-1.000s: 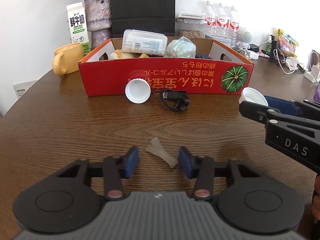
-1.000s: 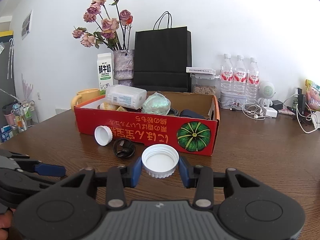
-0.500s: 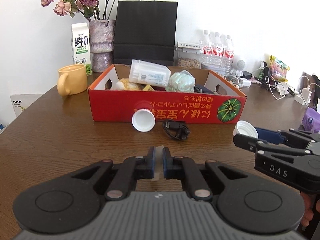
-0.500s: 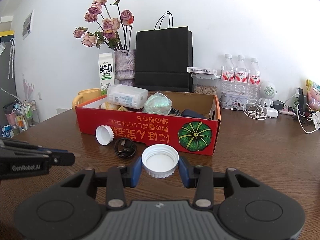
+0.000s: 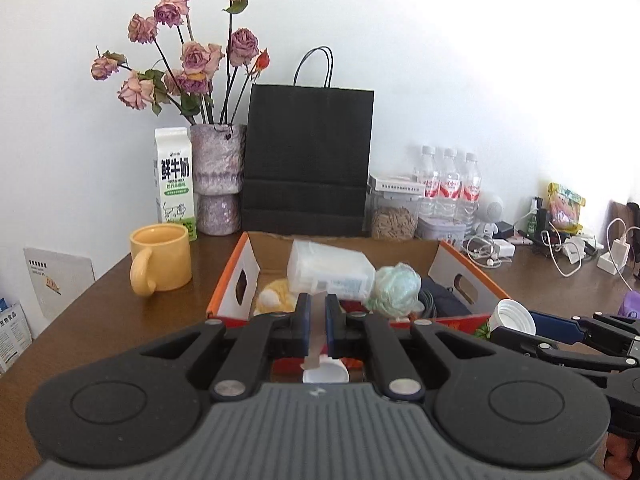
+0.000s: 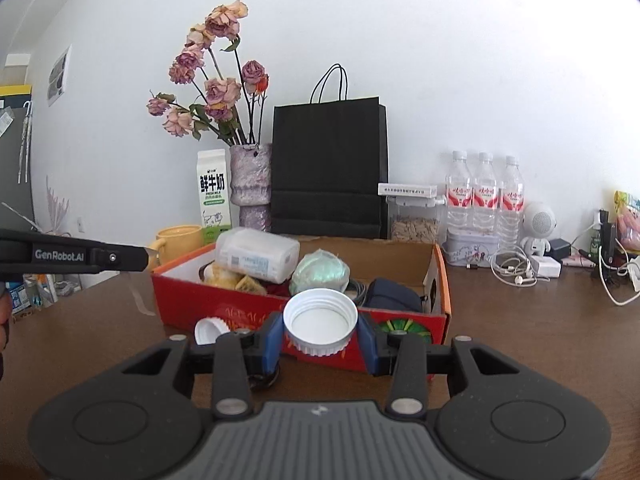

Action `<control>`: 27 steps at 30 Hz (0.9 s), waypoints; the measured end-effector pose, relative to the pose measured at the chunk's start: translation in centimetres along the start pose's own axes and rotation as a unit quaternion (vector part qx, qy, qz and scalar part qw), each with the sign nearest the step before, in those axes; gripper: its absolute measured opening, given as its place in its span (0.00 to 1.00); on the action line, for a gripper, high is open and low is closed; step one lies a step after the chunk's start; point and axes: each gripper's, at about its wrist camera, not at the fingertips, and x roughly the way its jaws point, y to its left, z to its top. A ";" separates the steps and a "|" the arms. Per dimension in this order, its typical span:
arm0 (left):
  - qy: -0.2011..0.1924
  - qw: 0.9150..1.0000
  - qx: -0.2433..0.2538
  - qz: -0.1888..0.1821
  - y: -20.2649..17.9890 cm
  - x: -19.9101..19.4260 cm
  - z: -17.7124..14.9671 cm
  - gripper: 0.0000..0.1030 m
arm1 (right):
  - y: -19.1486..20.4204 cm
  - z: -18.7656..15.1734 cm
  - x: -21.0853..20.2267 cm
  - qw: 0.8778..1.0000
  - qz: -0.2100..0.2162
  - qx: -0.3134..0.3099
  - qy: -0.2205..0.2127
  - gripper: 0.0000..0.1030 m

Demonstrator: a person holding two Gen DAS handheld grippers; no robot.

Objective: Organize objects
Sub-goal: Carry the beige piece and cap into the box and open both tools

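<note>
My left gripper (image 5: pixel 316 314) is shut on a clear plastic strip (image 5: pixel 314 350), which hangs from the pads above the table in front of the red cardboard box (image 5: pixel 452 268). From the right wrist view, the left gripper (image 6: pixel 149 256) comes in level from the left, and the strip (image 6: pixel 138 300) dangles below its tip. My right gripper (image 6: pixel 320 334) is shut on a white screw cap (image 6: pixel 320 322), held just before the box's front wall (image 6: pixel 240 304). A second white cap (image 6: pixel 208 330) and a black cable (image 6: pixel 264 380) lie at the box's foot.
The box holds a plastic container (image 5: pixel 330 270), a green bundle (image 5: pixel 396 288) and a dark pouch (image 6: pixel 392 296). A yellow mug (image 5: pixel 162 258), milk carton (image 5: pixel 174 180), flower vase (image 5: pixel 218 178), black paper bag (image 5: pixel 308 160), water bottles (image 6: pixel 484 196) and chargers (image 5: pixel 572 248) stand behind and to the right.
The left gripper closed on the clear strip, lifted it off the table and tilted up toward the box. The right gripper rose slightly with the cap.
</note>
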 end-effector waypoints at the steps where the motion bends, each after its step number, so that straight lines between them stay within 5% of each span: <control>1: -0.008 1.000 0.000 0.001 0.3 0.4 0.5 0.08 | 0.0 0.6 0.5 1.000 -0.003 -0.001 -0.004 0.38; 13: -0.044 0.999 -0.009 0.021 2.7 7.7 4.3 0.08 | -0.3 5.5 9.3 0.998 -0.052 0.015 -0.038 0.38; 27: -0.022 1.000 -0.004 0.000 4.0 13.7 4.6 0.08 | -3.4 3.2 15.1 0.996 -0.079 0.045 -0.016 0.38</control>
